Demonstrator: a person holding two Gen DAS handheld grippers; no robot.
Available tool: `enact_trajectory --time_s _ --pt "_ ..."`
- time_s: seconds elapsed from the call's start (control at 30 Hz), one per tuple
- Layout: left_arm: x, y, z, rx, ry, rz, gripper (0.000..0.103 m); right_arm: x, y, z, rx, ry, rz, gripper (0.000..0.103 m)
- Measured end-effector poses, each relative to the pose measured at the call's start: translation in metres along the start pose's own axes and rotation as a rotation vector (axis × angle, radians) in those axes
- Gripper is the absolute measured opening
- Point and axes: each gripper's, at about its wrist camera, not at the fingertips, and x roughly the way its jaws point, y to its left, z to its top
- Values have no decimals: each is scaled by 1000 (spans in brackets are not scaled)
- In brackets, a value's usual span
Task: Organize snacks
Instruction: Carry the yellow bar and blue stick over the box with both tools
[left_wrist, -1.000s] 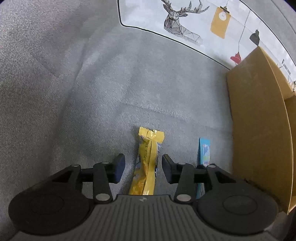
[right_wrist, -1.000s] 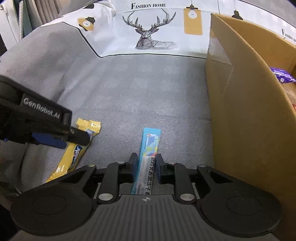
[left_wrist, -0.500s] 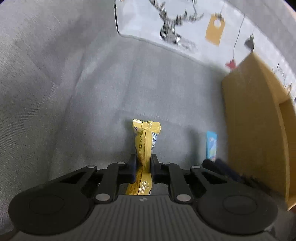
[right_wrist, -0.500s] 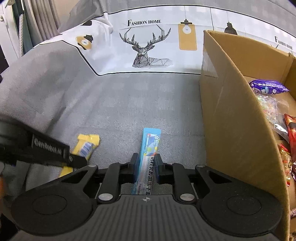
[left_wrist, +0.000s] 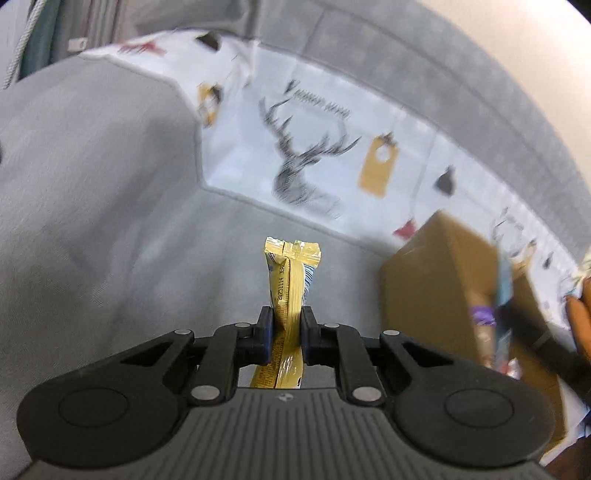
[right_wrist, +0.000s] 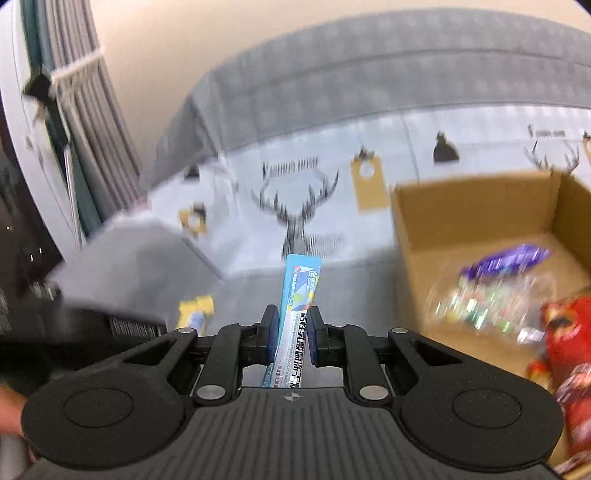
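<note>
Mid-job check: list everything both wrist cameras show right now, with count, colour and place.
yellow sachet: 1, yellow, clamped in left gripper, off the cover
blue sachet: 1, light blue, clamped in right gripper, off the cover
box: 1, brown cardboard, open, on the right
purple packet: 1, purple, inside box near the back
clear bag: 1, clear with coloured bits, inside box
red packet: 1, red, inside box, nearest side
cover: 1, grey with white deer-print panel, under everything
curtain: 1, grey, far left
left gripper: 1, black, shut on yellow sachet
right gripper: 1, black, shut on blue sachet
</note>
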Motion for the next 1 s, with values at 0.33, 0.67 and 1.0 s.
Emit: enact_trajectory --time_s 0.33,0.67,1.0 --pt "-9 -91 -2 135 -167 -155 16 -73 -94 61 -34 -243 -155 18" --pt "-7 -189 -35 381 -309 -361 16 -71 -150 44 44 -199 -322 18" --pt "15 -224 -49 450 -290 -401 16 -71 -165 41 -44 -167 -403 18"
